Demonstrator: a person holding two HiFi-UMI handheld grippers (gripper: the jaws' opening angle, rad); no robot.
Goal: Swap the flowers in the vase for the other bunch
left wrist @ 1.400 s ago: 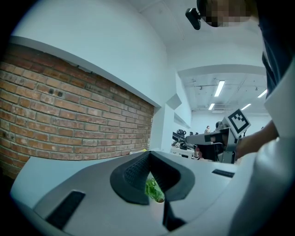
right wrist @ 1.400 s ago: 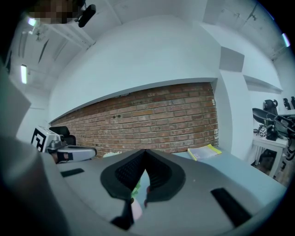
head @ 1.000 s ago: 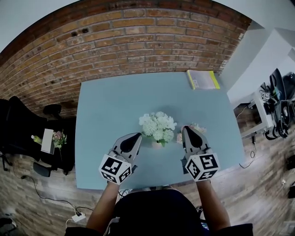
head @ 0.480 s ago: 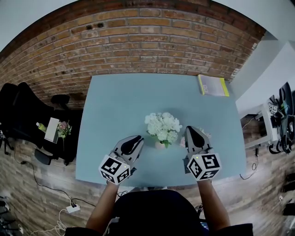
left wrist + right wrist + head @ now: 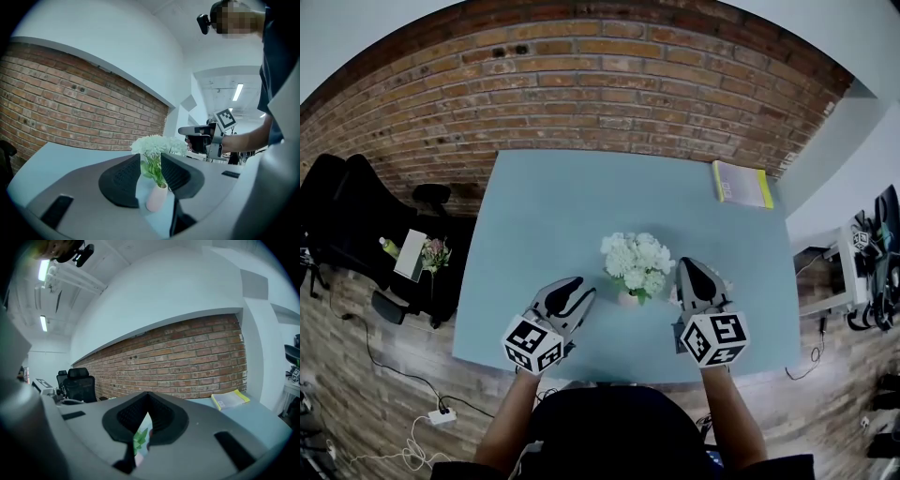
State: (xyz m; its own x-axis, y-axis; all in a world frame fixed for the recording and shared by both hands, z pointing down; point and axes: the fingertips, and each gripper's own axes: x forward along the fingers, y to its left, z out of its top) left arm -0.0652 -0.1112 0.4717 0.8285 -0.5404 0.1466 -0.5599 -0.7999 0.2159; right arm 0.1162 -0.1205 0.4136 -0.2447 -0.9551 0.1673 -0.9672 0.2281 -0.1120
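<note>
White flowers point(image 5: 636, 262) stand in a small pale pink vase point(image 5: 627, 298) in the middle of the blue table point(image 5: 553, 206). My left gripper point(image 5: 581, 294) hovers just left of the vase. Its jaws have just been opening and stand slightly apart, with nothing between the pads. In the left gripper view the vase point(image 5: 157, 197) and green stems show beyond that gripper point(image 5: 150, 159). My right gripper point(image 5: 689, 269) is shut, to the right of the vase. Through the gap under the right gripper point(image 5: 148, 394), green leaves point(image 5: 139, 437) and a bit of pink show. I cannot tell whether it pinches them.
A yellow-edged book point(image 5: 741, 184) lies at the table's far right corner. A brick wall point(image 5: 581, 84) runs behind the table. Left of the table a black chair point(image 5: 347, 216) holds a white card and a small pink posy point(image 5: 436, 253). Cables lie on the wooden floor.
The left gripper's jaws have parted a little and it has sunk slightly beside the vase. The right gripper has stayed where it was. The head view has shifted.
</note>
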